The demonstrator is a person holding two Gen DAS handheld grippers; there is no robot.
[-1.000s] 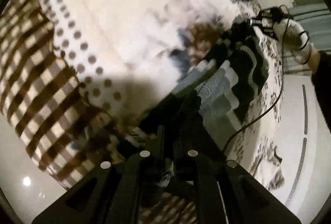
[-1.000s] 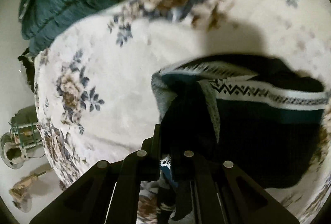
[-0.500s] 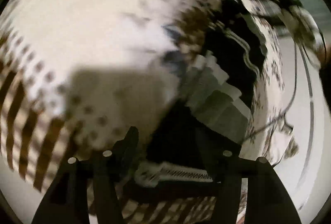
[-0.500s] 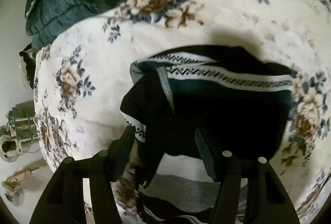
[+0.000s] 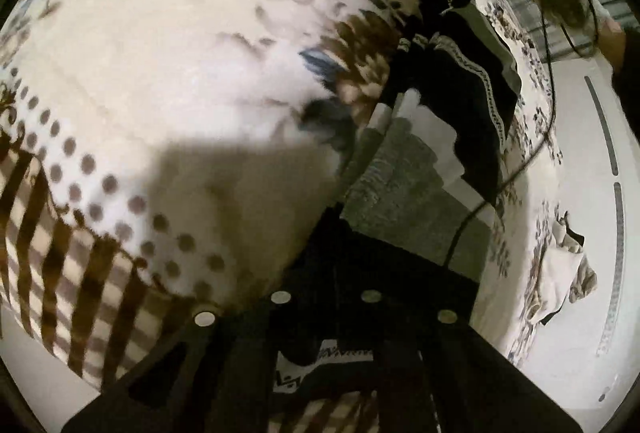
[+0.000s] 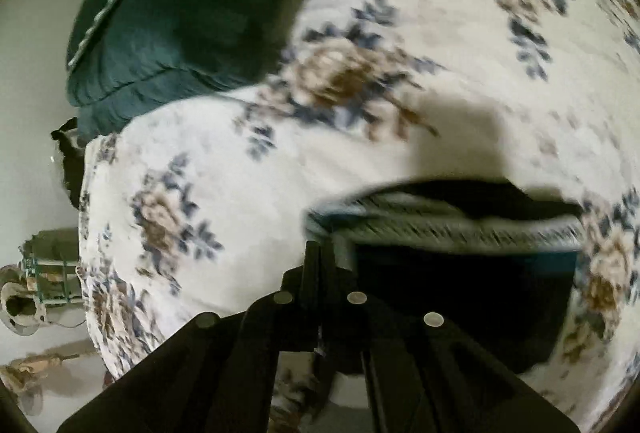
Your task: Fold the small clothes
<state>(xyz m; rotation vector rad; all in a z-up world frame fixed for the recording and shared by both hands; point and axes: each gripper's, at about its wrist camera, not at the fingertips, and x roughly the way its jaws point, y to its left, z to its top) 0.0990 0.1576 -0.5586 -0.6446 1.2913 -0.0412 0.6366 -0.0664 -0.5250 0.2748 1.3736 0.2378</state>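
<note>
Left gripper point(image 5: 326, 233): jaws narrow, clamped on near edge of garment point(image 5: 452, 81). Right gripper point(image 6: 324, 253): jaws closed on garment's point(image 6: 460, 273) patterned corner. Garment: black, white zigzag trim, stretched between grippers over floral blanket point(image 5: 180, 45). Green pillow point(image 6: 180, 13) at blanket's far edge.

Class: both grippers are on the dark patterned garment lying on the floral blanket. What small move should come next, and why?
Probably lift both corners and carry them across. The left gripper and right gripper look shut on the garment, which lies on the blanket only partly folded.
</note>
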